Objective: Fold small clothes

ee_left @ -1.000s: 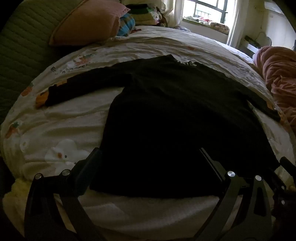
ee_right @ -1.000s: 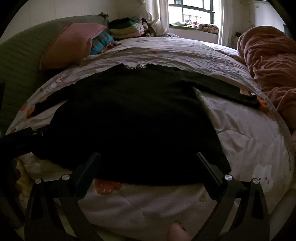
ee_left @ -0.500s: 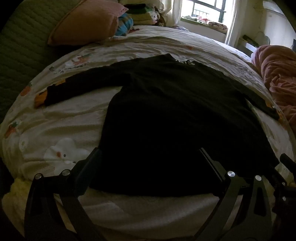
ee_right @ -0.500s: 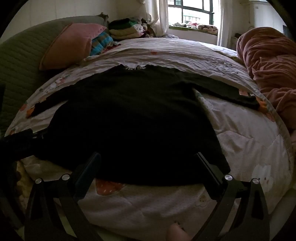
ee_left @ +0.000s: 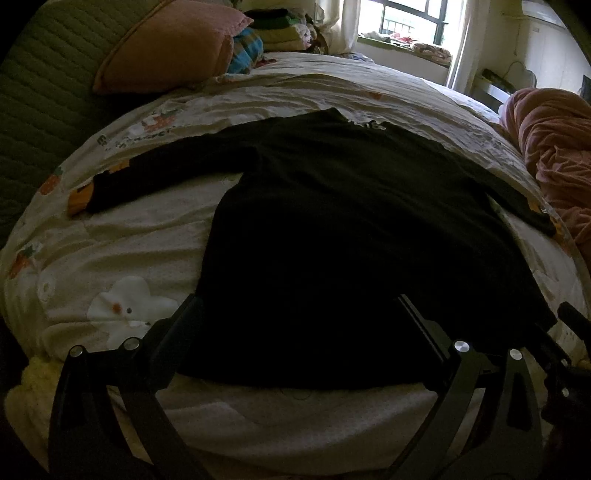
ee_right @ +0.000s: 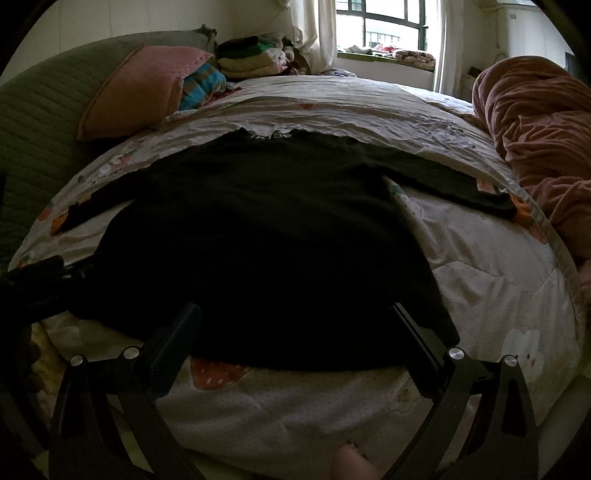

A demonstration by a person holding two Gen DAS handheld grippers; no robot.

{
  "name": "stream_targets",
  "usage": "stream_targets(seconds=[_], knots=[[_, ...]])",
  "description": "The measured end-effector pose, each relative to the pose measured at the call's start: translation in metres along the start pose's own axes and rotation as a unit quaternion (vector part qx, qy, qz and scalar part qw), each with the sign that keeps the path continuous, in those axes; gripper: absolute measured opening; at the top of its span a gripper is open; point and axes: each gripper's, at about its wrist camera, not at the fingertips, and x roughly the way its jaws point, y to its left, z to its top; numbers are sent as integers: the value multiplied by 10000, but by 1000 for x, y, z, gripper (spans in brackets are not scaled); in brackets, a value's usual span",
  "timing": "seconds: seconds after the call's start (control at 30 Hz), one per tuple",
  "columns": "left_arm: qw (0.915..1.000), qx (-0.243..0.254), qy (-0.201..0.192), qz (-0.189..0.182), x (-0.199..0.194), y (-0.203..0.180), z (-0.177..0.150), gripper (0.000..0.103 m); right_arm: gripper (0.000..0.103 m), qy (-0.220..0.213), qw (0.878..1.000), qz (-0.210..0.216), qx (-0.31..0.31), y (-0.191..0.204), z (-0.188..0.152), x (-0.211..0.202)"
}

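Note:
A black long-sleeved top (ee_left: pixel 332 236) lies flat on the bed, neck toward the window, both sleeves spread out sideways. It also shows in the right wrist view (ee_right: pixel 266 236). My left gripper (ee_left: pixel 299 317) is open and empty, its fingers (ee_left: pixel 177 332) over the hem's left part. My right gripper (ee_right: pixel 295 321) is open and empty, its fingers (ee_right: pixel 173 339) over the hem's right part. The right gripper shows at the left view's right edge (ee_left: pixel 569 332); the left gripper shows at the right view's left edge (ee_right: pixel 33 273).
The bed has a white printed quilt (ee_left: pixel 110 258). A pink pillow (ee_left: pixel 170 48) and a stack of folded clothes (ee_left: pixel 277 26) lie at the head end. A crumpled pink blanket (ee_right: pixel 535 125) lies at the right. A green headboard (ee_left: pixel 33 110) stands at the left.
Both grippers have shifted slightly, so the top sits a little higher in both views. The top has not moved and both grippers stay open.

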Motion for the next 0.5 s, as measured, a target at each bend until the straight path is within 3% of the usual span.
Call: stream_targets(seconds=[0.5], knots=[[10000, 1, 4, 9, 0, 0, 0, 95, 99, -8, 10000, -10, -11, 0, 0, 0]])
